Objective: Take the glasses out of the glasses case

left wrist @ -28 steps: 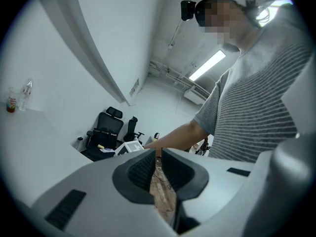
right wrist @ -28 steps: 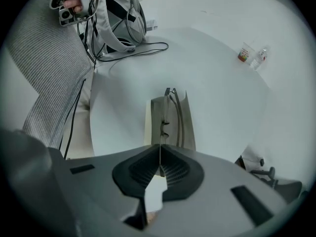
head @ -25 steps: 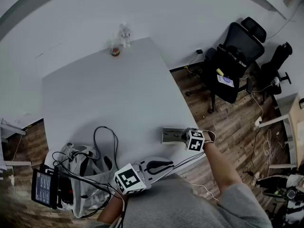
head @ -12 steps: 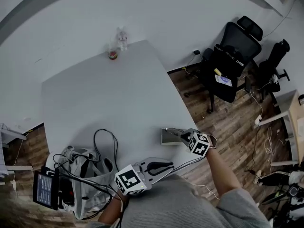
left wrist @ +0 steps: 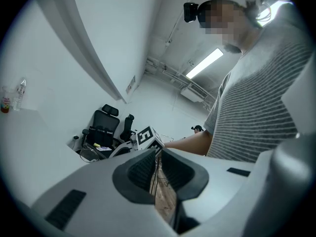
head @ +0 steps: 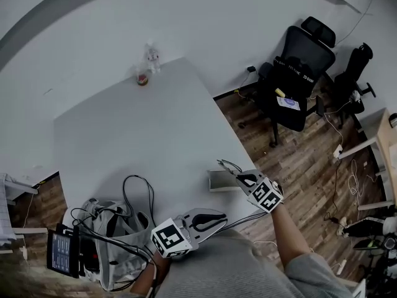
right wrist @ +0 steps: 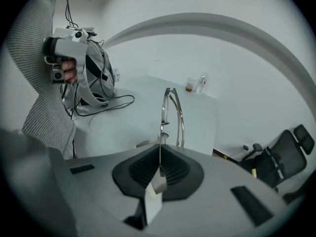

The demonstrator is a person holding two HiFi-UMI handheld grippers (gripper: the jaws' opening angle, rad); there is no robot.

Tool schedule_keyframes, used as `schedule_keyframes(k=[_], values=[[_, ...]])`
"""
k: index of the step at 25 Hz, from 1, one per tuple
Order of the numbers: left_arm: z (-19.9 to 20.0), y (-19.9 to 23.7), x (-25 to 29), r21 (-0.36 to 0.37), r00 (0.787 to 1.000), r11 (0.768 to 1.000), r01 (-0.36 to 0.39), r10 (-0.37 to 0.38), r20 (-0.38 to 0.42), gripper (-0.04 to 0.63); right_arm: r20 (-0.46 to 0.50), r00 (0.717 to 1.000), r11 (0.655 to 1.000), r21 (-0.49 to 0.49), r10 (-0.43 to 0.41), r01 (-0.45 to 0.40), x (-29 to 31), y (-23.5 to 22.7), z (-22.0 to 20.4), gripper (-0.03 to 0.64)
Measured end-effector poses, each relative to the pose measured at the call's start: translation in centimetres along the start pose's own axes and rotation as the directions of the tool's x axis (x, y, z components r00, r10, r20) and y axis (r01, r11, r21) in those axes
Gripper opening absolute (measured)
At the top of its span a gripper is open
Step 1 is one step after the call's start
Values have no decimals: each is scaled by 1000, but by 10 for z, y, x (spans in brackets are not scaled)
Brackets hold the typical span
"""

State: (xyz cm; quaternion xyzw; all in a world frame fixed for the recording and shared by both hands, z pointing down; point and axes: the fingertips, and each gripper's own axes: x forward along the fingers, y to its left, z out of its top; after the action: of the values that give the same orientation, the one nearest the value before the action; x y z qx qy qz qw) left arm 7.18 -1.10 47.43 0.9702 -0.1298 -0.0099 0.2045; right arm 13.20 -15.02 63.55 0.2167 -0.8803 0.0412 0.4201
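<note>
Apparently the task was nearly done: the right gripper [right wrist: 159, 157] pinched the thin metal glasses [right wrist: 162, 113], held clear of the glasses case [head: 217, 180] just below its tips, while the left gripper [left wrist: 157, 164], pressed together on nothing, hung beside; only setting them down seemed left.

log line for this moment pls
right gripper: shut on thin metal-framed glasses | open grey glasses case: on white table edge, glasses out of it | left gripper: shut, empty
</note>
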Motion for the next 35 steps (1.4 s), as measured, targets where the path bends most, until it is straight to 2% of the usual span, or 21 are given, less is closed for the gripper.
schedule_keyframes(k=[6, 10, 15, 21, 24, 30, 35], values=[[0, 0, 4, 5, 1000, 1000, 5, -5, -7, 31, 122, 989, 993, 94, -80, 69, -17, -1, 16, 17], [2, 2, 6, 13, 1000, 1000, 2, -2, -3, 31, 221, 966, 981, 166, -133, 97, -31, -1, 32, 17], [5, 6, 8, 16, 1000, 1000, -15, 15, 4, 31, 351, 919, 965, 246, -180, 96, -54, 1, 58, 17], [6, 9, 6, 17, 1000, 999, -29, 29, 11, 31, 481, 856, 958, 282, -187, 50, -78, 8, 86, 18], [8, 11, 6, 25, 999, 999, -41, 41, 16, 31, 525, 836, 962, 273, -158, 10, -91, 15, 102, 18], [10, 15, 2, 28, 998, 998, -57, 57, 23, 31, 607, 769, 942, 334, -199, -19, -117, 17, 115, 17], [11, 16, 5, 30, 999, 998, -52, 51, 18, 31, 656, 723, 945, 327, -218, -12, -135, 14, 129, 18]])
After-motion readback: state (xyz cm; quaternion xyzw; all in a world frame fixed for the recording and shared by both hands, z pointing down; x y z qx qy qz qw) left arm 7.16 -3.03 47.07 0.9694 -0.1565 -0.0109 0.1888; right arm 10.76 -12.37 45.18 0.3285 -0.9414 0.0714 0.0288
